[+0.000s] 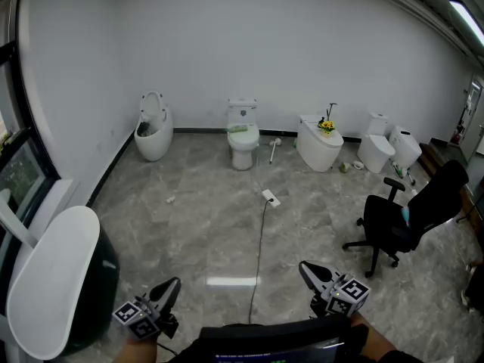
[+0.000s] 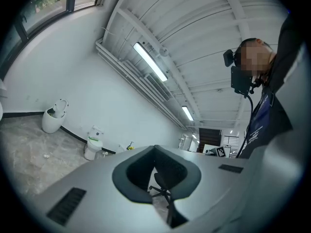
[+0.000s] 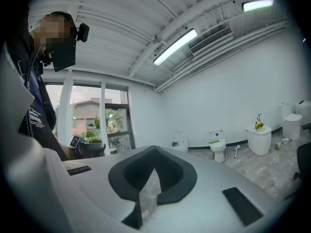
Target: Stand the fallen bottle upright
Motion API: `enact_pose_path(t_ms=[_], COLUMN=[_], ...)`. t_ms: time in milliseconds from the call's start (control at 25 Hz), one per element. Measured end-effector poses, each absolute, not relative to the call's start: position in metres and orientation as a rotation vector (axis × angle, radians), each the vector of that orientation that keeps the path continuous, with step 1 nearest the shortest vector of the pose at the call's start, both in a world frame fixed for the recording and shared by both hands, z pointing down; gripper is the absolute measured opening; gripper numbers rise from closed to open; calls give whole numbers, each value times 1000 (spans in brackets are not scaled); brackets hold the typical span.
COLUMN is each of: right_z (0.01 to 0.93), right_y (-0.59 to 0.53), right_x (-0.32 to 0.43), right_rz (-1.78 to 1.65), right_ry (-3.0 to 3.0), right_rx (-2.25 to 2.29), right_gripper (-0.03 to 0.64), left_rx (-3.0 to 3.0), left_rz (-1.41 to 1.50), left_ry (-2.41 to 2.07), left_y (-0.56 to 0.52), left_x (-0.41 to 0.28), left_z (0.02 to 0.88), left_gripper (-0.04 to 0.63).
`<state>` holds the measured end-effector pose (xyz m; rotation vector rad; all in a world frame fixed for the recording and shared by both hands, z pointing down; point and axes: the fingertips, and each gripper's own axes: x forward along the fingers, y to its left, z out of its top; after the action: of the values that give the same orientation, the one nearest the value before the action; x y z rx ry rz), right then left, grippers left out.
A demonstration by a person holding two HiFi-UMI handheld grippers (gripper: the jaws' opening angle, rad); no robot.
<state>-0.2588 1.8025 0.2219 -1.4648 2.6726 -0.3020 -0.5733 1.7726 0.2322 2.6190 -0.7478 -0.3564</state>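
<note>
Head view: left tongs (image 1: 174,283) and right tongs (image 1: 304,267) both pressed together and empty, well apart from the likely bottle (image 1: 344,167), a small greenish thing on the floor (image 1: 204,225) beside the flower-topped toilet (image 1: 318,148); reaching it unspread could roll it away, and the cable (image 1: 261,240) could snag feet.

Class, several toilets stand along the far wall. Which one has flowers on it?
The third toilet from the left, just right of the green-seated toilet. Yellow flowers sit on its top; the others carry none.

Open floor (image 1: 189,225) ahead, crossed by a cable (image 1: 262,240) (office chair (image 1: 393,221) right).
</note>
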Motion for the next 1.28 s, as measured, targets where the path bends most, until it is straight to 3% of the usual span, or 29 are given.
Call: enact_pose_path(t_ms=[800, 1040, 1280], right_z=[189, 198, 199], right_y=[1711, 1636, 1549], right_x=[-486, -425, -315], right_rz=[-283, -296, -285], right_ry=[2701, 2725, 2758], right_rx=[-1491, -1441, -1368], right_gripper=[26, 26, 26], left_rx=[2604, 2590, 2597], left_rz=[-390, -353, -343], left_ry=[-752, -787, -855], left_y=[1682, 1628, 1551], left_x=[-815, -805, -705], left_z=[222, 243, 243], left_gripper=[3, 3, 3])
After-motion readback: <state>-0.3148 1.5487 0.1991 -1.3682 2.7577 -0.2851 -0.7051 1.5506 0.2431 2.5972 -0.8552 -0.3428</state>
